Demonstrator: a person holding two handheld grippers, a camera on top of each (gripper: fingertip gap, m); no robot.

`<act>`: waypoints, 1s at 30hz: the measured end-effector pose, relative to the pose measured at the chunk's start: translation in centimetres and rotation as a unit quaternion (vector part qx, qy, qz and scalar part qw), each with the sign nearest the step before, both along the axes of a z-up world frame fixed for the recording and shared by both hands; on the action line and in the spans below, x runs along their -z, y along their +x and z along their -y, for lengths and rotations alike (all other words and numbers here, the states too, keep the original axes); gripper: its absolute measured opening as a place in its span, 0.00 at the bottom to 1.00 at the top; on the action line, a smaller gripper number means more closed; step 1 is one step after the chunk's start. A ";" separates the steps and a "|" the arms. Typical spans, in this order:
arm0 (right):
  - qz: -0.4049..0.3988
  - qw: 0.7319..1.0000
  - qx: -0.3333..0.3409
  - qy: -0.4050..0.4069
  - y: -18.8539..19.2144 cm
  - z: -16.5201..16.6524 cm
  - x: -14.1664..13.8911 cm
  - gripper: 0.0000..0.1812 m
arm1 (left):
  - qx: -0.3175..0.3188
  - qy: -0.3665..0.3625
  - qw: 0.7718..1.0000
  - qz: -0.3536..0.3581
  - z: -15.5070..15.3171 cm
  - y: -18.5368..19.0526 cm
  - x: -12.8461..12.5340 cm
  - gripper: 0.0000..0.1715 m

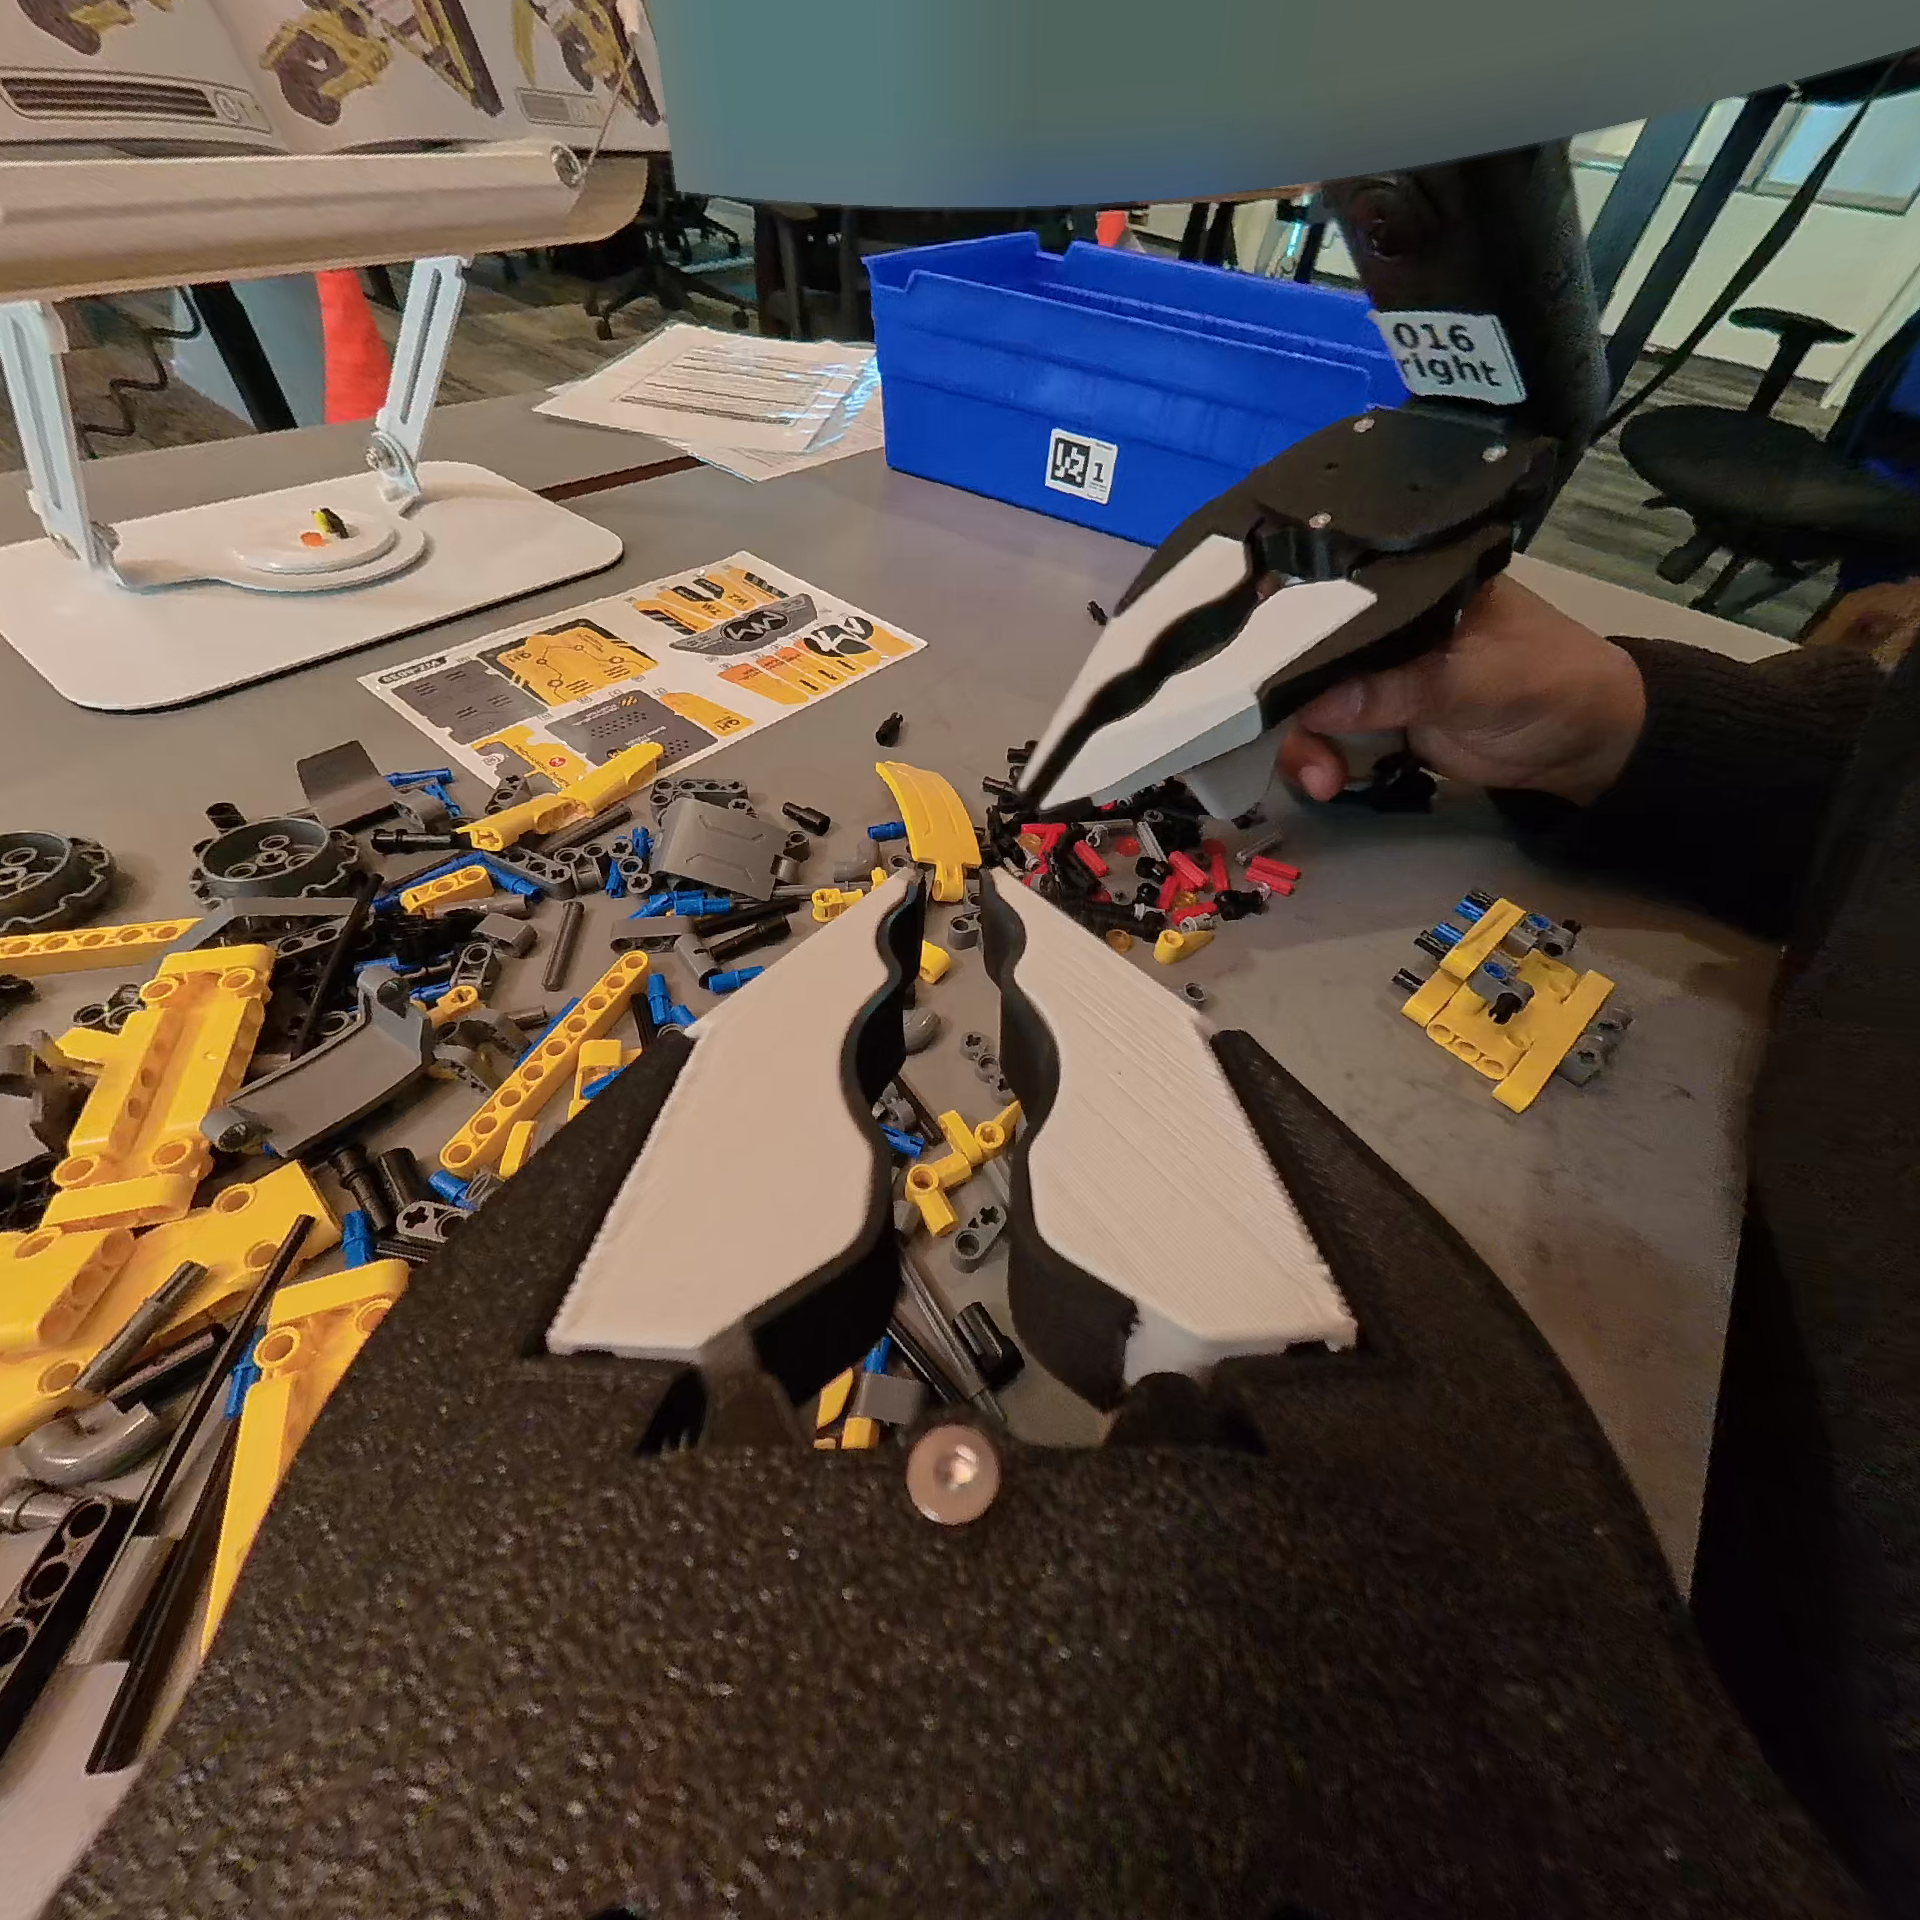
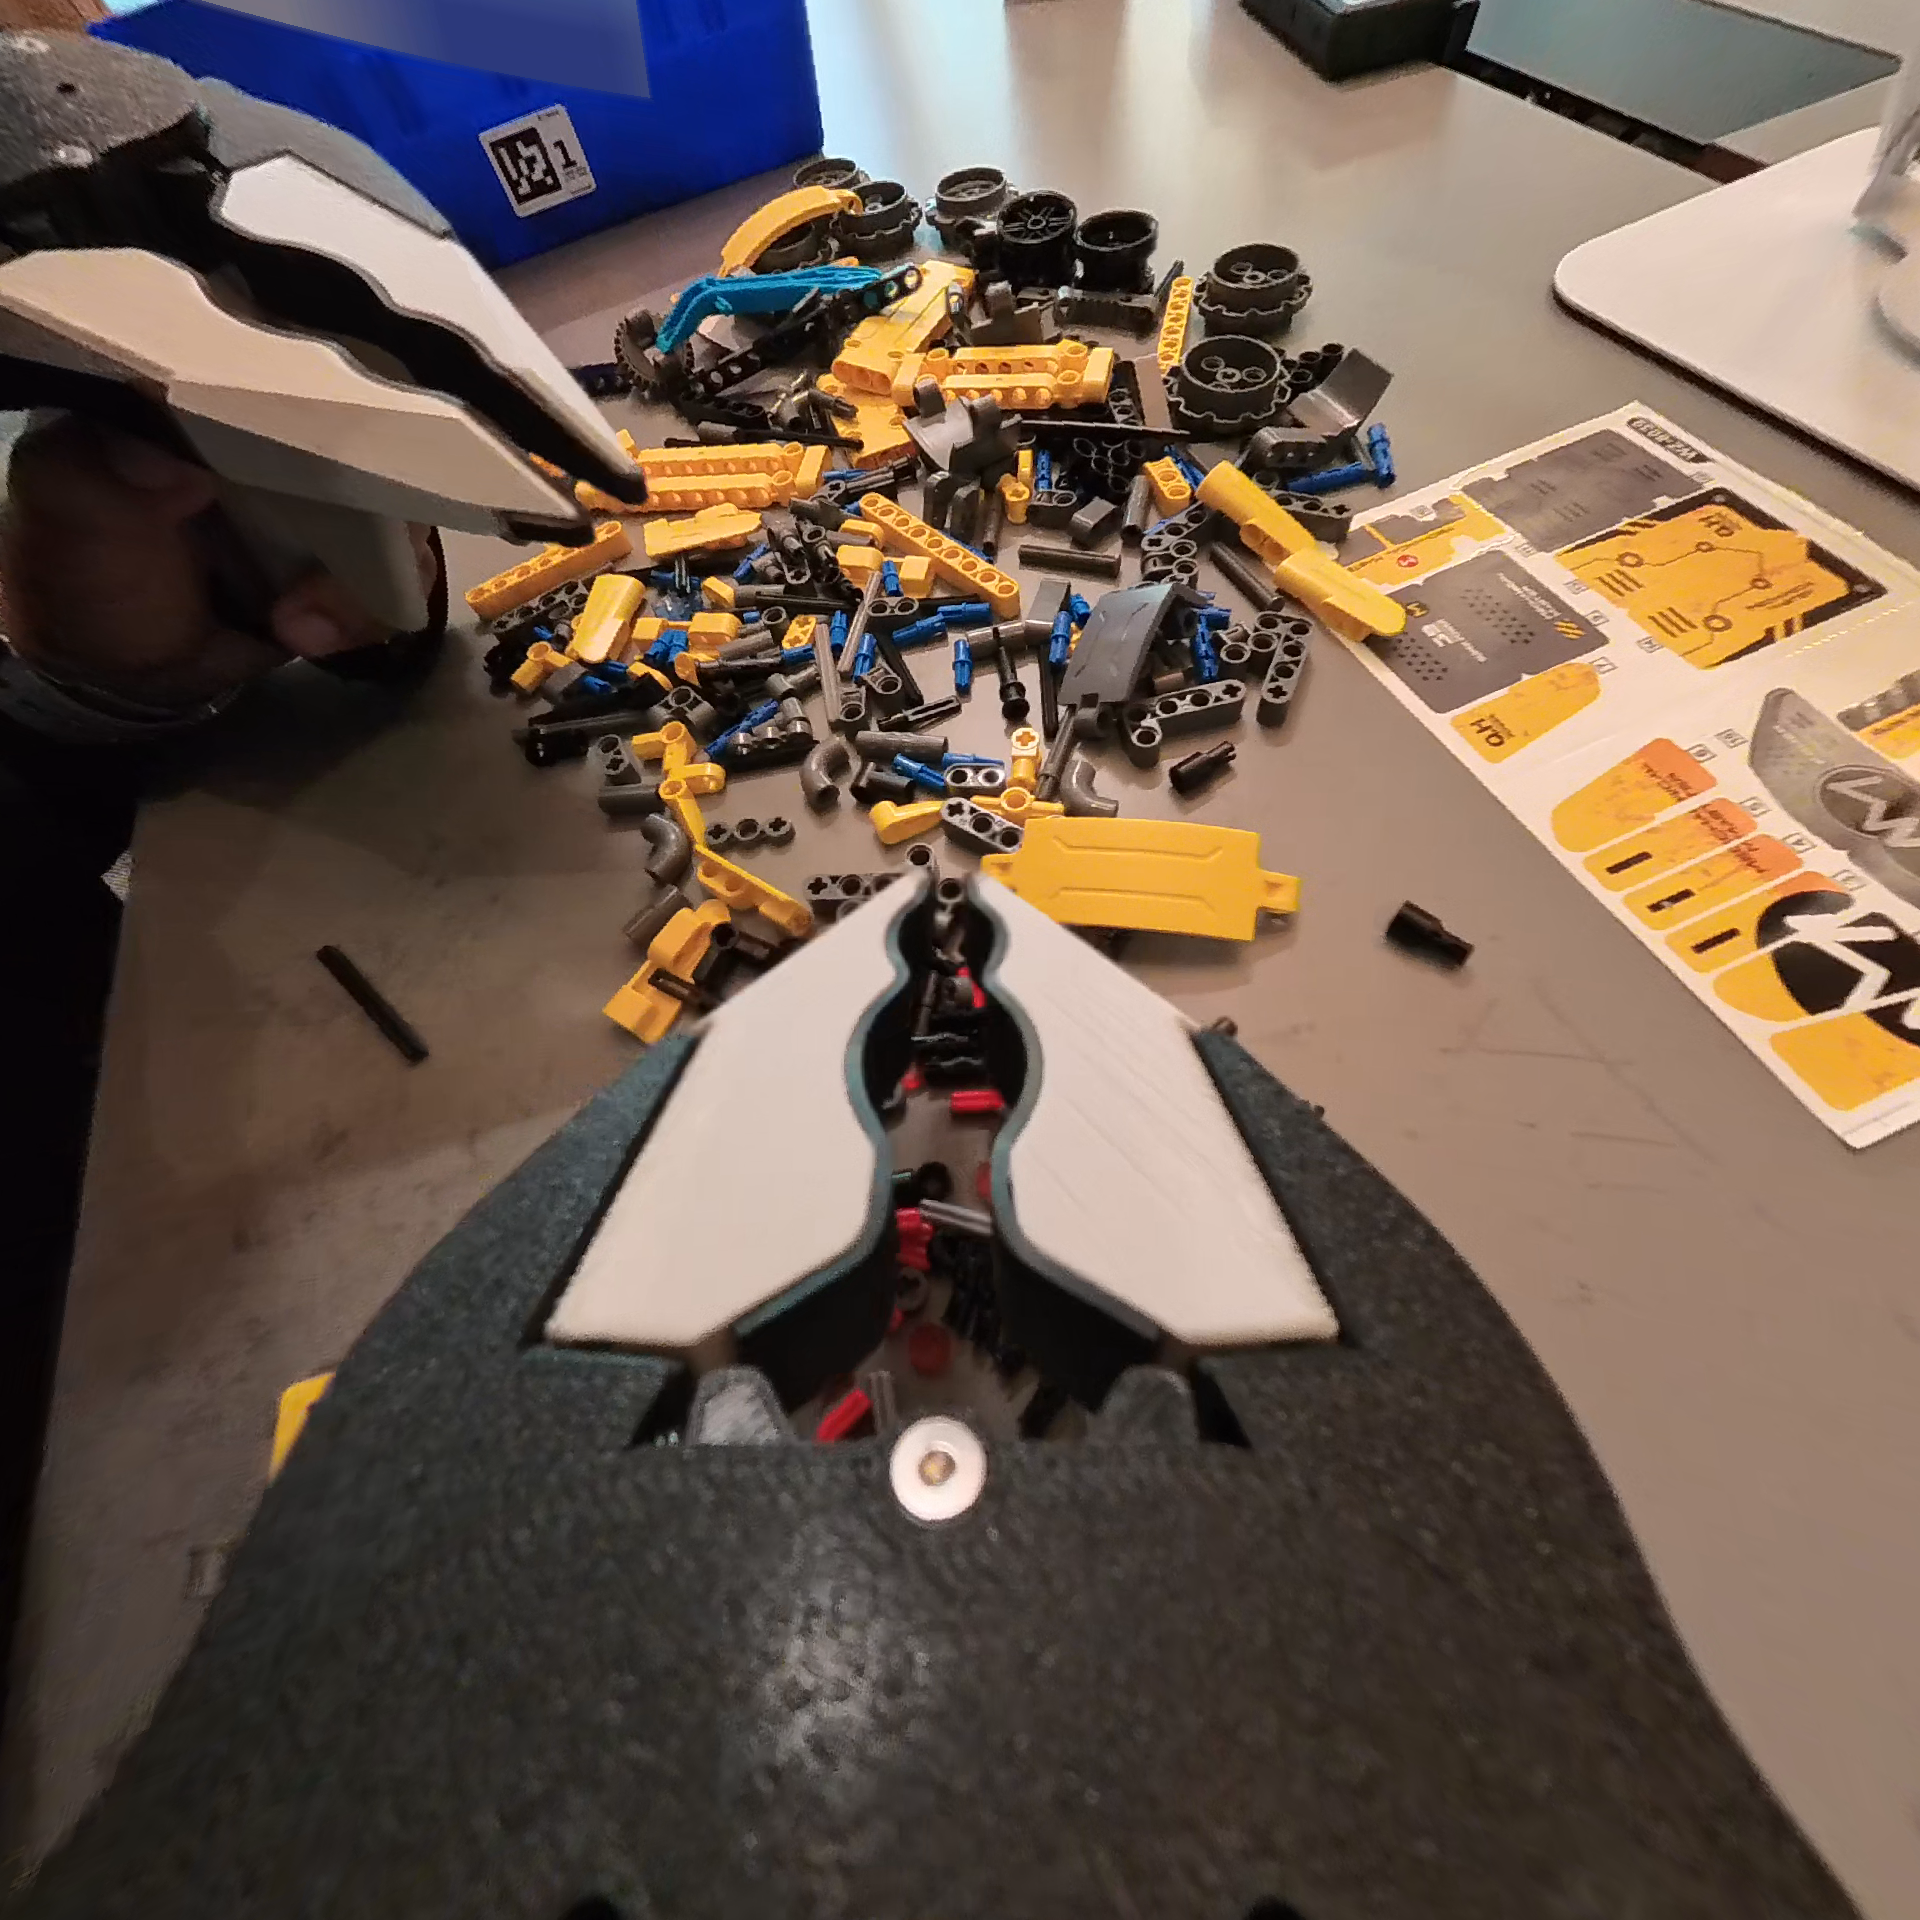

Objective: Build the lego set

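My left gripper (image 1: 953, 878) hovers over the near edge of a big pile of yellow, grey, blue and black building pieces (image 1: 312, 1039). Its jaws are a little apart and hold nothing. It also shows in the right wrist view (image 2: 592, 509), above yellow beams. My right gripper (image 2: 948, 881) is tipped down into a small heap of red and black pins (image 1: 1143, 873). Its tips are pinched on a small dark pin (image 2: 948, 894). It shows in the left wrist view (image 1: 1029, 798), held by a hand. A yellow curved panel (image 1: 930, 826) lies just beyond both grippers' tips.
A small yellow assembly (image 1: 1507, 997) sits alone at the right. A sticker sheet (image 1: 644, 665) lies behind the pile, with a white stand base (image 1: 312, 592), papers (image 1: 727, 395) and a blue bin (image 1: 1091, 353) farther back. A loose black axle (image 2: 371, 1003) and a black connector (image 2: 1429, 935) lie on the grey table. The tips of one gripper are about 10 cm away from the tips of the other. My right gripper is the nearer one to the black connector (image 2: 1429, 935): about 10 cm, against 20 cm. My left wrist view (image 1: 890, 731) looks at it from another angle.
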State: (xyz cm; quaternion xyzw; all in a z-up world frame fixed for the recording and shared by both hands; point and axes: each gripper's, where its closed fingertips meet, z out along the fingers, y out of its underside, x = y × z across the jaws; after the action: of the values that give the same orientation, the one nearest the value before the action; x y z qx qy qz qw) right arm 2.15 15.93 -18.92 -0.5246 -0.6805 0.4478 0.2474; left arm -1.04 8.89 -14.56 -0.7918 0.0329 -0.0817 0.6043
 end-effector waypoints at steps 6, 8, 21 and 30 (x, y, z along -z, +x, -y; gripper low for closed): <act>-0.024 0.998 -0.002 0.052 0.2 0.4 -0.7 0.00 | -0.003 0.010 1.000 0.000 0.2 -0.1 -0.3 0.06; -0.034 0.997 -0.002 0.065 0.3 0.5 -1.2 0.02 | -0.004 0.012 1.000 0.000 0.2 -0.1 -0.4 0.06; -0.082 0.996 -0.007 0.026 0.9 1.0 -4.1 0.00 | -0.010 0.041 0.999 -0.013 0.8 0.0 -1.1 0.06; -0.100 0.993 0.004 0.054 0.9 1.0 -4.9 0.07 | -0.026 0.059 0.998 0.009 1.1 -0.8 -1.7 0.05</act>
State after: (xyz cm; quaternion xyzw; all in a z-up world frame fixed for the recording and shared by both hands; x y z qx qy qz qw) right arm 3.09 14.97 -14.05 -0.4654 -0.6736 0.4595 0.3443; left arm -1.83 7.76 -12.84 -0.7549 0.0123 -0.0709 0.6519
